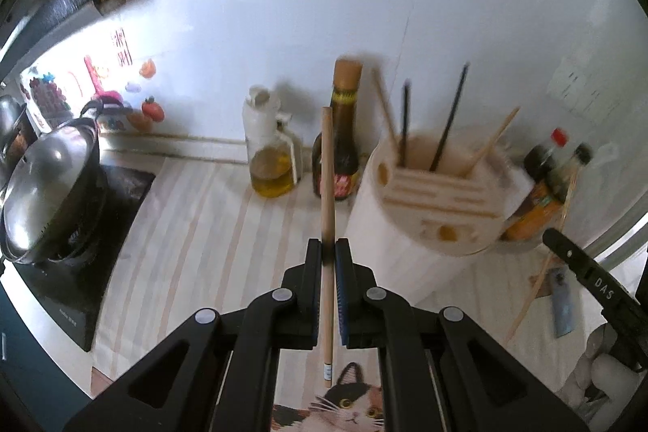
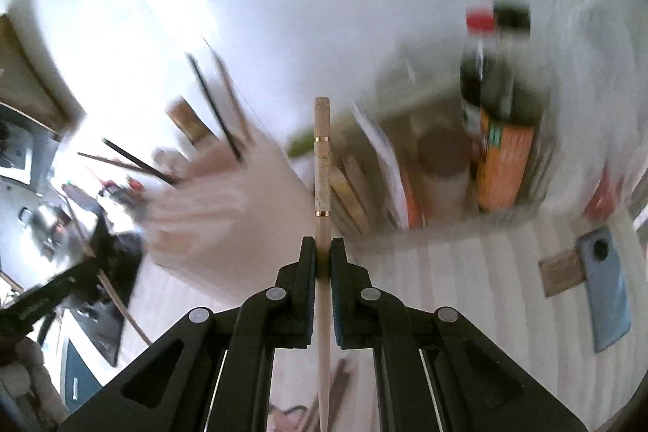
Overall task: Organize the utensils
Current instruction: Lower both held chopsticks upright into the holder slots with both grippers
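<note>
The striped counter cloth (image 1: 210,213) covers the worktop, running back to the white wall (image 1: 308,7). At the left edge of my left wrist view a dark pot with a steel lid (image 1: 44,189) sits on the black cooktop (image 1: 81,286). The white utensil holder (image 1: 429,197), a cylinder with a slotted wooden top, stands right of centre; two dark chopsticks (image 1: 449,116) and two pale ones lean out of its opening. Behind it, near the wall, stand an oil bottle (image 1: 271,164) and a dark sauce bottle (image 1: 342,144); two more sauce bottles (image 1: 542,181) are just beside the holder on its right. A blue phone (image 2: 603,290) lies flat on the cloth in the right wrist view.

My left gripper (image 1: 329,250) is clamped tight on a plain wooden chopstick (image 1: 327,169), which runs straight along the fingers, its far end in front of the dark sauce bottle. My right gripper (image 2: 323,250) is likewise pinched closed on a pale chopstick with gold bands (image 2: 322,164); this view is heavily blurred. That chopstick also shows in the left wrist view, slanting at the right edge beside the holder. Both held chopsticks are outside the holder.
</note>
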A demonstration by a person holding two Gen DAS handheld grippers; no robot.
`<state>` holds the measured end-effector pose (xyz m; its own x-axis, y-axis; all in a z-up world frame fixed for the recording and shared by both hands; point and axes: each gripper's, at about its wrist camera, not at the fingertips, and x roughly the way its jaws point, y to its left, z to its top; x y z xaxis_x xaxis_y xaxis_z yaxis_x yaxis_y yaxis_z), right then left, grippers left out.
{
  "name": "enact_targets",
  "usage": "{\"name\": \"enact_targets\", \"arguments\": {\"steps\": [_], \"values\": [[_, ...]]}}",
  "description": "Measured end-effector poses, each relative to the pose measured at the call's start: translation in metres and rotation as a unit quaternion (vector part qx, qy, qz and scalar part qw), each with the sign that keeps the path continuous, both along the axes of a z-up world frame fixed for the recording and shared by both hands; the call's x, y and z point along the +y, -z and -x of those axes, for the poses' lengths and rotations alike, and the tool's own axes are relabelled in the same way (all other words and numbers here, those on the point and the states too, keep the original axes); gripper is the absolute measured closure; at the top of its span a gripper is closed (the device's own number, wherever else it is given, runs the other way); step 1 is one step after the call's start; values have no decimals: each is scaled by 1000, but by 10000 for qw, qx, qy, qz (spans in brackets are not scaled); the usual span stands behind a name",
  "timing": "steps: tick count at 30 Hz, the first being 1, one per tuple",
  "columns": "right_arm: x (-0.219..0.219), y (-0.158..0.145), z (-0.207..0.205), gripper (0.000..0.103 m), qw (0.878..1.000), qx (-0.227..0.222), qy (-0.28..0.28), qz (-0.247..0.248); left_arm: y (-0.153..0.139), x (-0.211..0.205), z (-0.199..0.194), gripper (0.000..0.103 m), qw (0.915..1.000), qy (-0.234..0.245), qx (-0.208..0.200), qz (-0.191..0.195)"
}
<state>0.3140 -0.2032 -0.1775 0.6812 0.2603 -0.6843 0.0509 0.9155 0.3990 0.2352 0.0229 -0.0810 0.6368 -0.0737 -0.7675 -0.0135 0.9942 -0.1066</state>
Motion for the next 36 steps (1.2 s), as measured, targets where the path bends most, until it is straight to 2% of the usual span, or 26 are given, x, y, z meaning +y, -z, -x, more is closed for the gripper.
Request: {"name": "enact_targets", "arguments": {"steps": [4,8,11,15,22,29,36], "values": [[1,-56,-3,96,9979,-653,31,-2,-39,-2,5,99,9992,78,-344,212],[8,-96,-18,96,9939,-1096,-2,82,-78,-13,-1,99,9967,191,-721,320],[19,-130,-32,96,9904,-1363,-4,222,-96,-22,-12,99,9950,251,-913,307],[27,-148,-55,96,9868,-1581,50,339,-107,-33,-38,99,9940,305,-993,350],[31,-142,-95,96,9834,-1753,275,372,-104,-41,-86,99,9934,364,-927,575],[33,-119,-117,96,9815,-1863,384,219,-91,-48,-124,99,9930,415,-877,679],[42,-107,-132,96,9777,-2053,319,319,-77,-63,-143,99,9926,519,-1055,301]]}}
